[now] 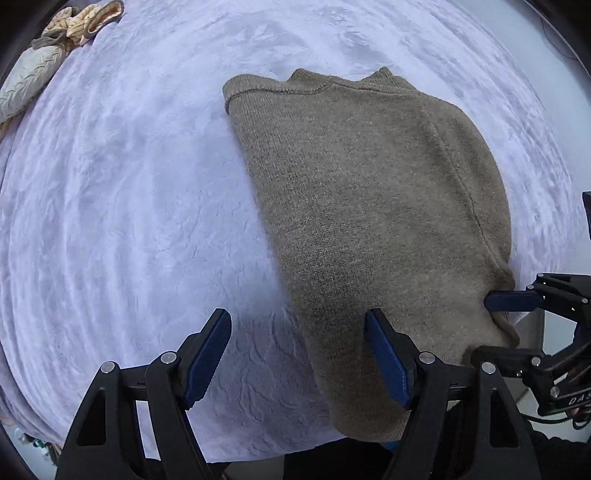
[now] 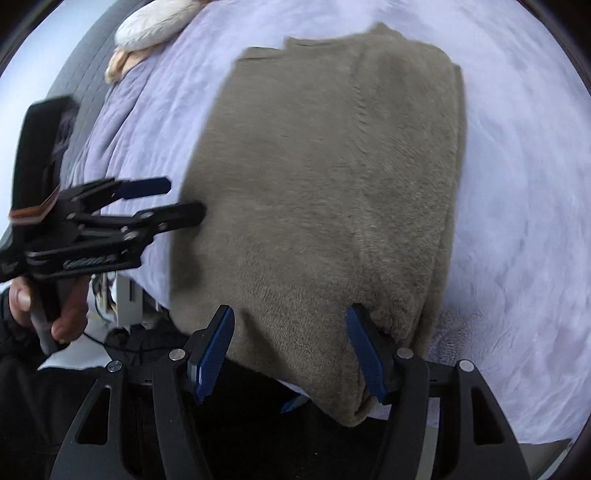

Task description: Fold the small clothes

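A grey-brown knit sweater (image 1: 369, 206) (image 2: 321, 184) lies folded into a long strip on a lavender plush blanket (image 1: 122, 192) (image 2: 517, 192). Its collar points away and its hem hangs over the near edge. My left gripper (image 1: 297, 321) is open just above the hem's left edge, with its right finger over the knit and its left finger over bare blanket. In the right wrist view the left gripper (image 2: 184, 199) hovers beside the sweater's left side. My right gripper (image 2: 290, 317) is open and straddles the hem's right part. In the left wrist view the right gripper (image 1: 495, 325) sits at the hem's right corner.
Crumpled pale garments (image 1: 55, 48) (image 2: 155, 22) lie at the far left corner of the blanket. A hand (image 2: 70, 314) holds the left gripper's handle. The blanket's near edge drops off just under both grippers, with dark clothing below it.
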{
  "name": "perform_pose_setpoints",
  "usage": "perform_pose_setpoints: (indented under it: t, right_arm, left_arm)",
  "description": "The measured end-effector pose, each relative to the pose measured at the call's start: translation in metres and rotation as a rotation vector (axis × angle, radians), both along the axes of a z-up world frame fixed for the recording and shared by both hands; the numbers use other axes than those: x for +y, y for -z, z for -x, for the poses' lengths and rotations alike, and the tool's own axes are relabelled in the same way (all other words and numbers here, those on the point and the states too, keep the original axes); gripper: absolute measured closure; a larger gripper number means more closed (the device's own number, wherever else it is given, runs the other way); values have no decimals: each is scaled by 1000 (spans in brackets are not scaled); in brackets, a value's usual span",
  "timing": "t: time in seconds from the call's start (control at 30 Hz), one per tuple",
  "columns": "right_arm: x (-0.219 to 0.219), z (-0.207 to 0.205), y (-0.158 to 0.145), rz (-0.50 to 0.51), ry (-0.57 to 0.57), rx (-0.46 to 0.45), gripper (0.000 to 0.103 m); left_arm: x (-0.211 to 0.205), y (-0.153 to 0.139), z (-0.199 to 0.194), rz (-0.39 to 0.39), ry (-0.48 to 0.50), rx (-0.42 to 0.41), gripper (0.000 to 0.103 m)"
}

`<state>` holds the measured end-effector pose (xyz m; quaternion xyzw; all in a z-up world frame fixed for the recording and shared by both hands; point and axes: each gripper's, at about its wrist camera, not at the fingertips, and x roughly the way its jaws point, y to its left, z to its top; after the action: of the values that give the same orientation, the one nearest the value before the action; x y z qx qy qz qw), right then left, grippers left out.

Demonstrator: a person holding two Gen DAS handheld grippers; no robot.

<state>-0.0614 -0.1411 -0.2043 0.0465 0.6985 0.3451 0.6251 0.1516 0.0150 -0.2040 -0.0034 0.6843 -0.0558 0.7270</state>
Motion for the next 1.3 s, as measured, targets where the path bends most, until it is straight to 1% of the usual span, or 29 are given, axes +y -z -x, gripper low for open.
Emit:
perform_pose_setpoints:
  t: [0.03, 0.1, 0.13, 0.2, 0.3, 0.4, 0.5, 0.53, 0.6, 0.73, 0.77, 0.83, 0.9, 1.0, 1.07, 1.1, 1.17, 1.3]
  right_arm:
    - [-3, -2, 1, -8, 22, 13, 36]
    - [-1, -7, -6, -10, 41, 31, 36]
    - [1, -9, -13, -19, 33, 18, 36]
    - [6, -15, -32, -53, 24, -46, 35]
    - [5, -37, -45, -78, 73, -98, 31]
    - [15, -63, -37, -44, 93, -118, 30]
    - [27, -85, -14, 21, 108, -65, 29]
    - [33, -92, -7, 39, 111, -45, 29]
    - [36, -95, -1, 63, 111, -50, 28]
    - [36, -80, -21, 65, 81, -126, 28]
    - [35, -74, -28, 76, 67, -153, 26]
    - [32, -59, -45, 108, 49, -216, 23]
    - [12, -46, -60, 146, 45, -258, 23]
    - [2, -26, -84, 259, 43, -300, 23]
    - [-4, -12, -104, 321, 35, -367, 21]
    - [-1, -4, -113, 331, 19, -397, 17]
    - [5, 5, -123, 355, -22, -428, 17]
    - [19, 14, -132, 401, -106, -483, 17]
  left_arm:
    - [-4, 3, -2, -21, 4, -4, 18]
    - [-6, 4, -7, -42, 18, -8, 17]
    - [-7, 2, -9, -47, 20, -9, 17]
    - [-6, -5, -6, -45, 23, -17, 17]
    - [-8, -9, -7, -55, 31, -15, 17]
    - [-15, -12, -9, -67, 41, 2, 17]
    - [-16, -16, -6, -87, 62, 9, 17]
    - [-5, -18, 8, -91, 70, 7, 17]
    - [-8, -25, 9, -104, 81, -4, 17]
    - [-9, -44, 10, -85, 74, -39, 17]
    - [-10, -49, 9, -79, 71, -49, 17]
    - [-9, -59, 9, -80, 77, -69, 17]
    - [-12, -68, 6, -94, 95, -92, 17]
    - [-20, -79, 5, -123, 133, -124, 17]
    - [-25, -86, 4, -119, 147, -143, 17]
    - [-27, -90, 5, -116, 150, -150, 17]
    - [-31, -94, 4, -108, 159, -153, 17]
    - [-38, -102, 3, -95, 165, -171, 17]
